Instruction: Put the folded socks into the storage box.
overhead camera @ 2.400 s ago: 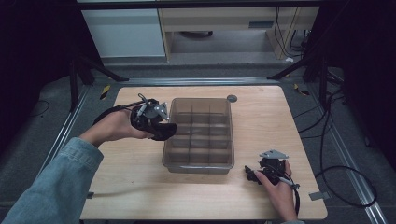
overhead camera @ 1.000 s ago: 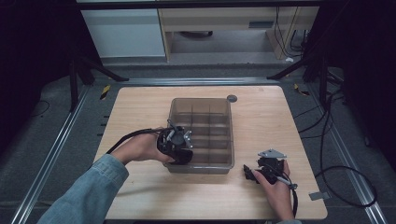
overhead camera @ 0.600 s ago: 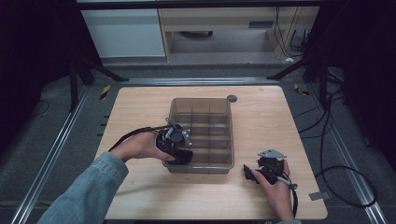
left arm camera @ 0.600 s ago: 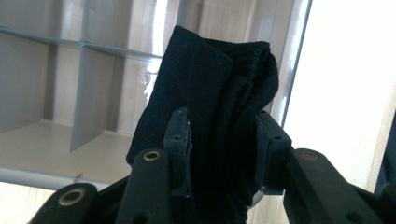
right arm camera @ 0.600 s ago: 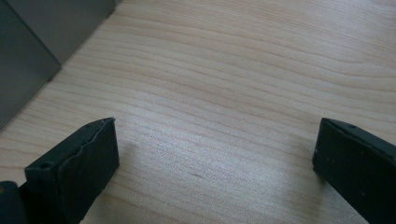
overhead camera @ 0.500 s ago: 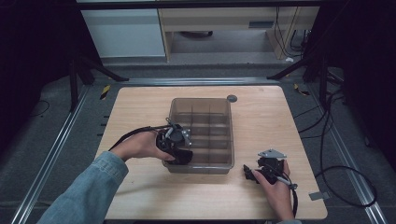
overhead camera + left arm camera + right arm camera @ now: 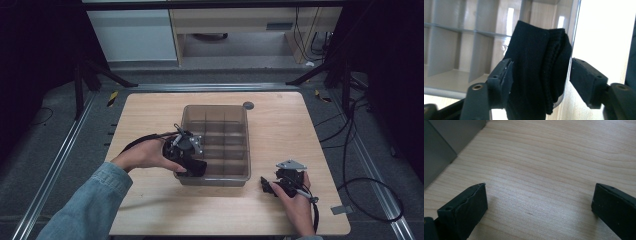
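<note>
Seen from up high: left gripper point(image 7: 192, 162) at the near left corner of the divided bin point(image 7: 235, 172), mid desk point(image 7: 150, 112). Seen up close from the left gripper: jaws apart around a folded black cloth point(image 7: 537, 65), left jaw touching, right jaw just off it, cloth draped over the bin's rim. Bin pockets bare otherwise. Right gripper point(image 7: 539, 207) near the desk's near right corner, jaws wide apart over bare wood.

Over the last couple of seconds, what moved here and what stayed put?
The left claw, carrying a folded black cloth, swung from the tray's far-left side toward the person and now sits at the near-left corner of the divided tray. The cloth is between its jaws, with a gap at one jaw. The right claw, open, and the tray stayed put.
</note>
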Demonstrator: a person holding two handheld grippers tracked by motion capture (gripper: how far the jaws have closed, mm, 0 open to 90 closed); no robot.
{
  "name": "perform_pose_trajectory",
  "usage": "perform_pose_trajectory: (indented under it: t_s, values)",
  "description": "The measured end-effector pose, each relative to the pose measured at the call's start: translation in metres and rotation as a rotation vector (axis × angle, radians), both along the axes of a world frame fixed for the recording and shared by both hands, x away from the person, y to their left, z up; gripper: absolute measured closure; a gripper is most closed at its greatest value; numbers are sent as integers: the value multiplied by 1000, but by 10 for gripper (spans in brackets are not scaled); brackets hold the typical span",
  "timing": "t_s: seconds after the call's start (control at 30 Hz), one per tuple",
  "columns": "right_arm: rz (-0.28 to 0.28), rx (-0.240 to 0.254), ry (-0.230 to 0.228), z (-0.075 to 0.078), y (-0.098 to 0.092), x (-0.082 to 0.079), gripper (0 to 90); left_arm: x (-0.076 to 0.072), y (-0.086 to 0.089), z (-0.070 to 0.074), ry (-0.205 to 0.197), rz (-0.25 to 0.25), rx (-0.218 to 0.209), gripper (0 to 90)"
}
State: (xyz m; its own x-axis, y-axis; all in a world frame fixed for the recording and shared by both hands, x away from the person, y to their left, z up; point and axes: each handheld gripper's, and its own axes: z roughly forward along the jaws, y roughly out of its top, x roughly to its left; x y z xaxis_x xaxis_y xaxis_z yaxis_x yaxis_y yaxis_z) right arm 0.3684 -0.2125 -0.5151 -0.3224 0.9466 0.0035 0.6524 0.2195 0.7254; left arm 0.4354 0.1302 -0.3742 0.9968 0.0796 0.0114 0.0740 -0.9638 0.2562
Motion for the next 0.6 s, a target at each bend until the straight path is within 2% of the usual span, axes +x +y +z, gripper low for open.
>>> perform_pose_trajectory:
  t_s: [0.27, 0.33, 0.4, 0.47, 0.57, 0.6]
  values:
    - [2, 0, 0, 0, 0, 0, 7, 2, 13, 20, -28, 38, -74, 268]
    - [2, -1, 0, 0, 0, 0, 6, 3, 16, 24, -35, 37, -62, 269]
    - [5, -6, -3, 0, 0, 0, 7, 4, 18, 28, -42, 44, -62, 285]
    - [8, -10, -5, 0, 0, 0, 7, 5, 20, 35, -47, 52, -81, 300]
    - [8, -8, -5, 0, 0, 0, 7, 4, 22, 43, -52, 59, -95, 346]
    - [8, -8, -5, 0, 0, 0, 7, 5, 23, 49, -62, 64, -98, 378]
